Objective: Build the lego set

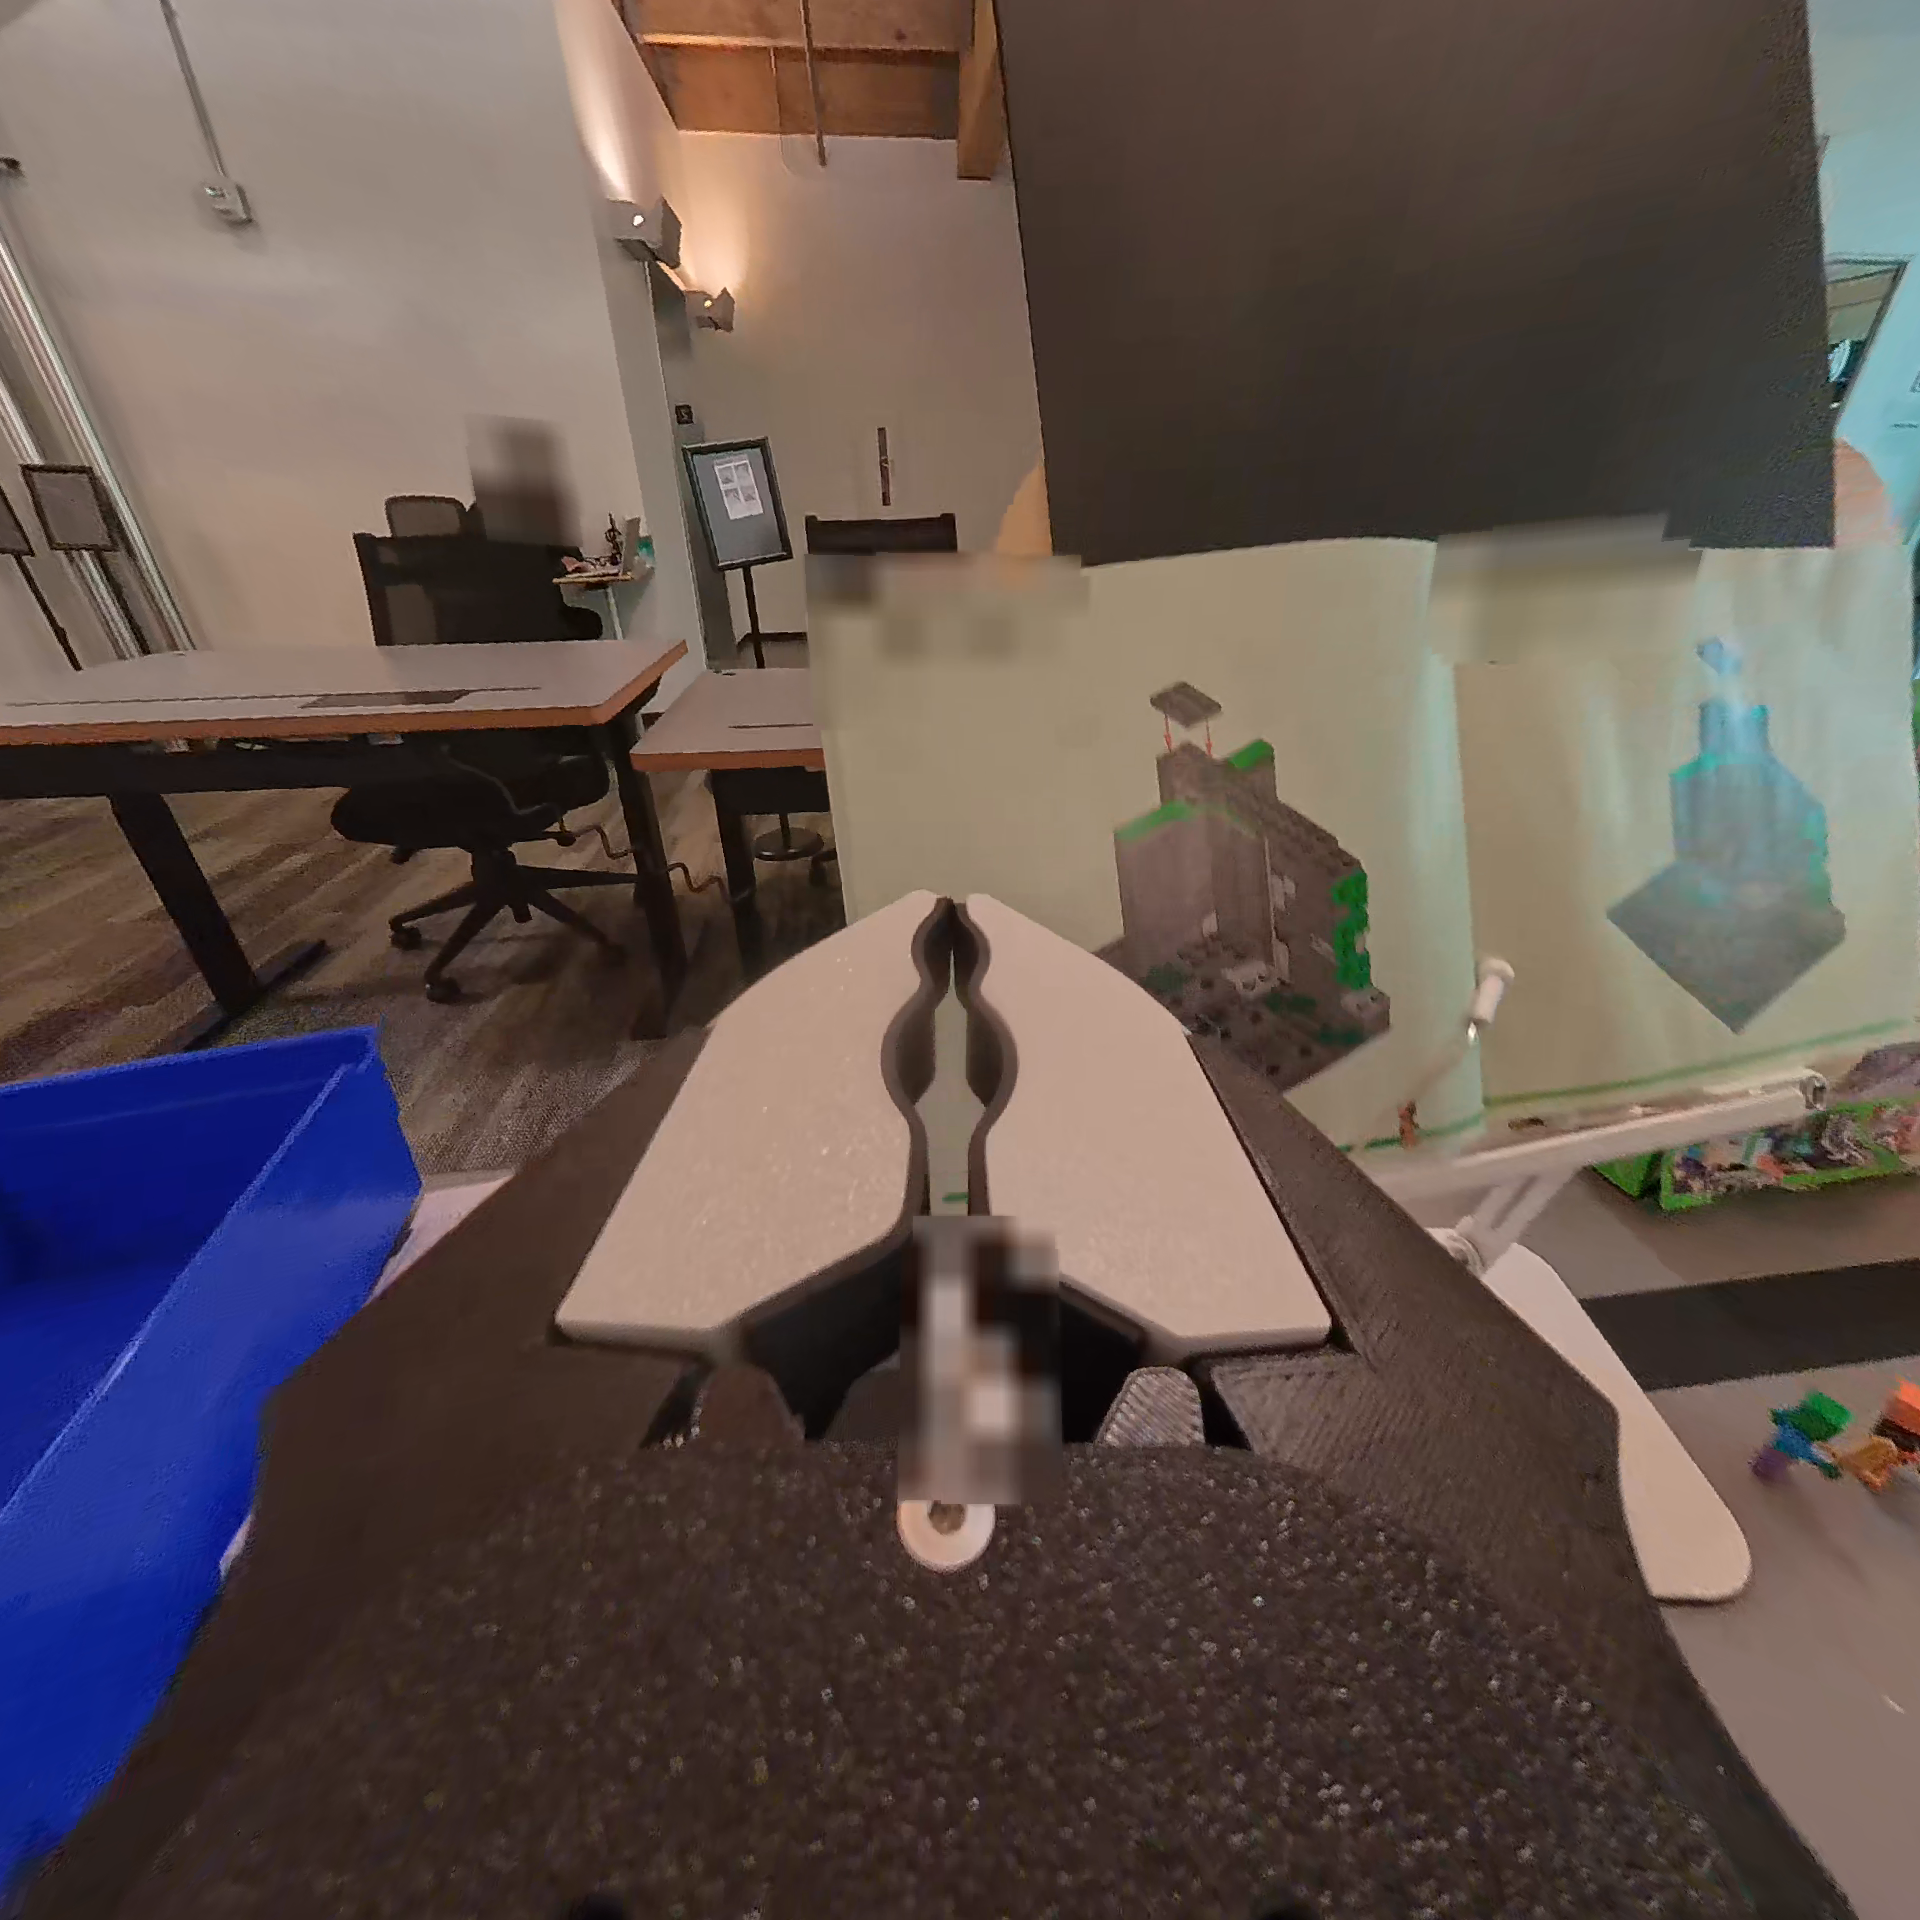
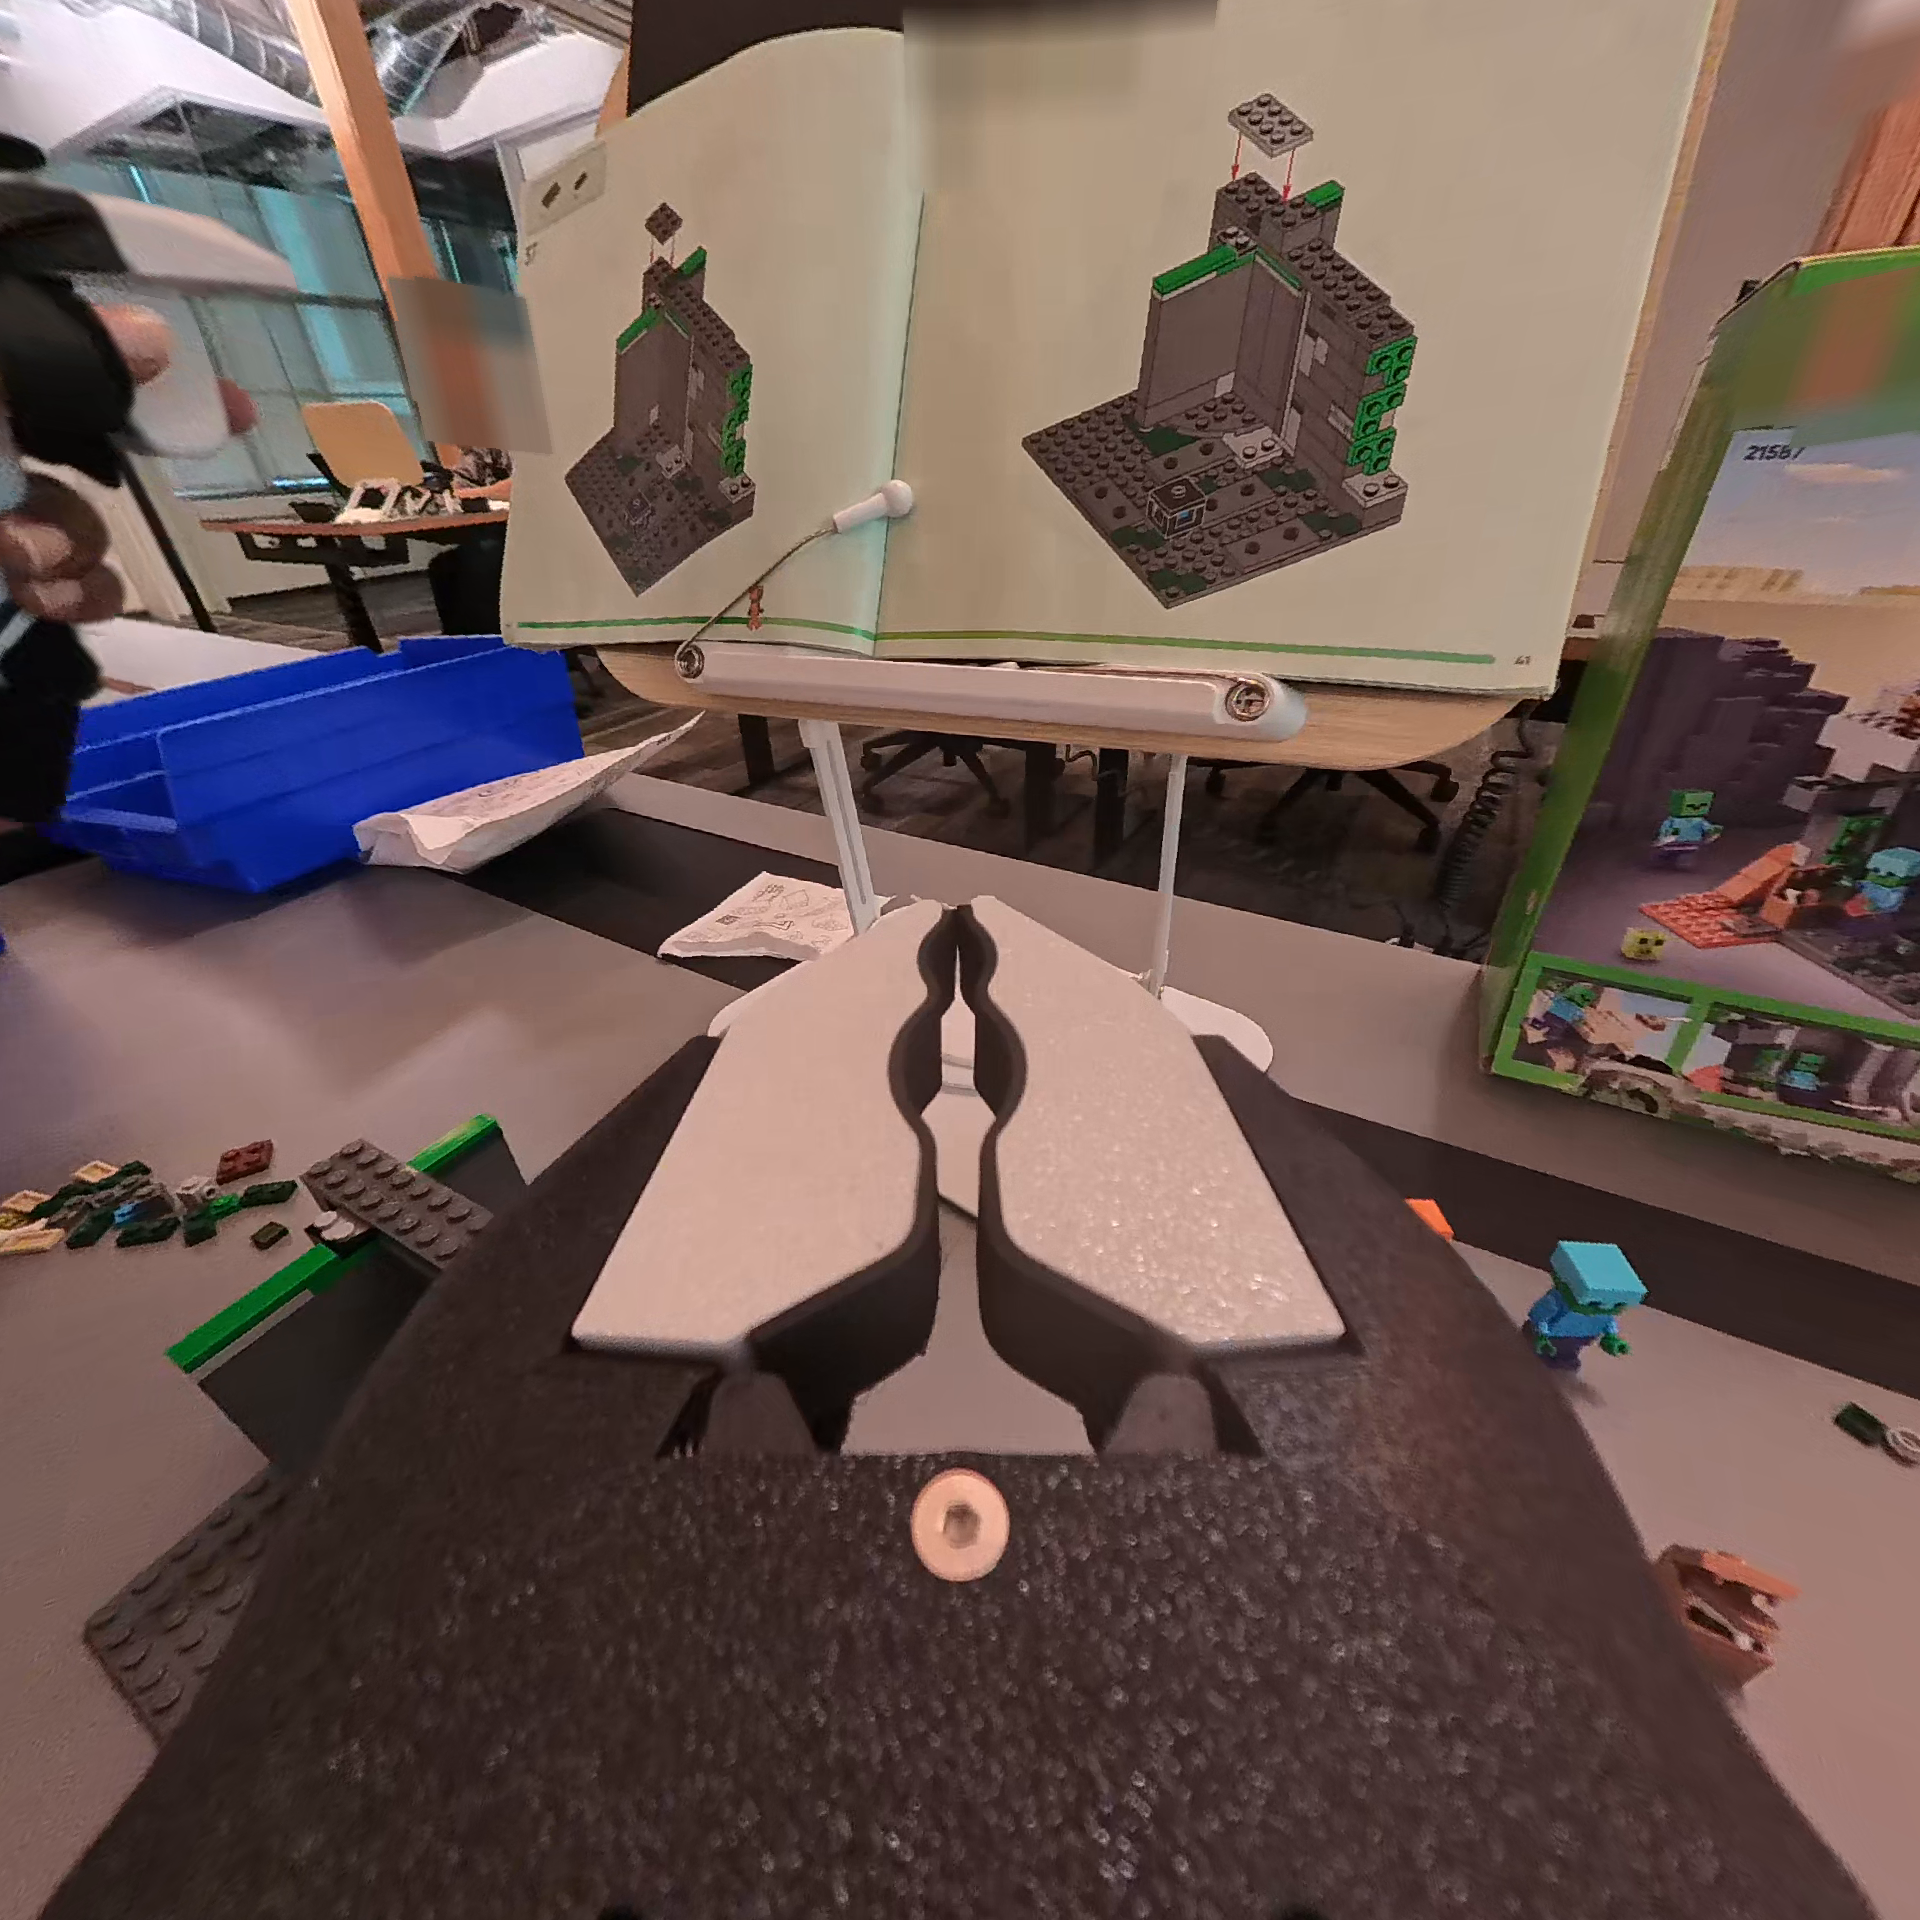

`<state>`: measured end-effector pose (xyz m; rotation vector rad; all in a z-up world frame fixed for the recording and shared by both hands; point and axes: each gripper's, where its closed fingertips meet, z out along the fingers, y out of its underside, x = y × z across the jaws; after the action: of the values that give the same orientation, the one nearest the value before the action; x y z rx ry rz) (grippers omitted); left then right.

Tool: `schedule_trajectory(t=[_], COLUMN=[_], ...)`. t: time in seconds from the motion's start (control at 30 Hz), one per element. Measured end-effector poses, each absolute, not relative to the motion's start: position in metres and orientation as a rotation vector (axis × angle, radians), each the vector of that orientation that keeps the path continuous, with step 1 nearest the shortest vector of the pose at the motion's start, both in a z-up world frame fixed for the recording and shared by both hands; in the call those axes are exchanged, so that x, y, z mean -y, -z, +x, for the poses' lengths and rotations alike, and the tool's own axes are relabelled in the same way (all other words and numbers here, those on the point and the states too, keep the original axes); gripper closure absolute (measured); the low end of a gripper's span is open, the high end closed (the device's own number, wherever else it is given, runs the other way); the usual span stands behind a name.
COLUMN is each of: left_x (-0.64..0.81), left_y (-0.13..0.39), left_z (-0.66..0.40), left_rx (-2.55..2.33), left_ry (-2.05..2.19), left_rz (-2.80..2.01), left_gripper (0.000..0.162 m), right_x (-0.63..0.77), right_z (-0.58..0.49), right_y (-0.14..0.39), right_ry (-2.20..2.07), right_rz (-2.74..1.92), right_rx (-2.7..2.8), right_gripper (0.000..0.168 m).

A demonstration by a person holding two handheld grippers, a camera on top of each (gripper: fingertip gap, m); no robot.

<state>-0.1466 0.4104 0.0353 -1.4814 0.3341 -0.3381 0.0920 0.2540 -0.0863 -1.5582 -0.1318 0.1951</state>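
My left gripper (image 1: 954, 916) is shut and empty, raised and pointing at the open instruction booklet (image 1: 1039, 790) on its stand. My right gripper (image 2: 957, 920) is shut and empty, held above the table before the same booklet (image 2: 1195, 364). The partial build lies low left in the right wrist view: a dark grey baseplate (image 2: 177, 1600), a grey wall with a green strip (image 2: 312, 1268) and a studded dark plate (image 2: 395, 1195), partly hidden by the gripper body. Several loose small pieces (image 2: 135, 1210) lie to its left.
A blue bin (image 2: 312, 748) (image 1: 156, 1299) stands at the left. The green set box (image 2: 1714, 779) stands at the right. A zombie minifigure (image 2: 1579, 1311) and a brown piece (image 2: 1725, 1621) sit on the right. Crumpled paper bags (image 2: 520, 810) lie behind. A person's blurred hand with the other gripper (image 2: 104, 312) is at far left. The gap from one gripper's tips to the other's is roughly 30 centimeters. The dark grey baseplate (image 2: 177, 1600) lies around 25 centimeters away from my right fingertips.
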Motion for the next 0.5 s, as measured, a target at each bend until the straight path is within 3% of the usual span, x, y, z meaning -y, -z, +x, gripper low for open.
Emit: schedule_trajectory(t=[0.5], left_x=[-0.462], left_y=[-0.06], left_z=[-0.123], left_rx=[-0.355], left_ry=[0.257], left_rz=[-1.511], left_gripper=[0.162], right_x=[-0.256], right_z=[0.103], right_y=[0.087], right_ry=[-0.141], right_rz=[-1.569], right_rx=[0.113], right_gripper=[0.168])
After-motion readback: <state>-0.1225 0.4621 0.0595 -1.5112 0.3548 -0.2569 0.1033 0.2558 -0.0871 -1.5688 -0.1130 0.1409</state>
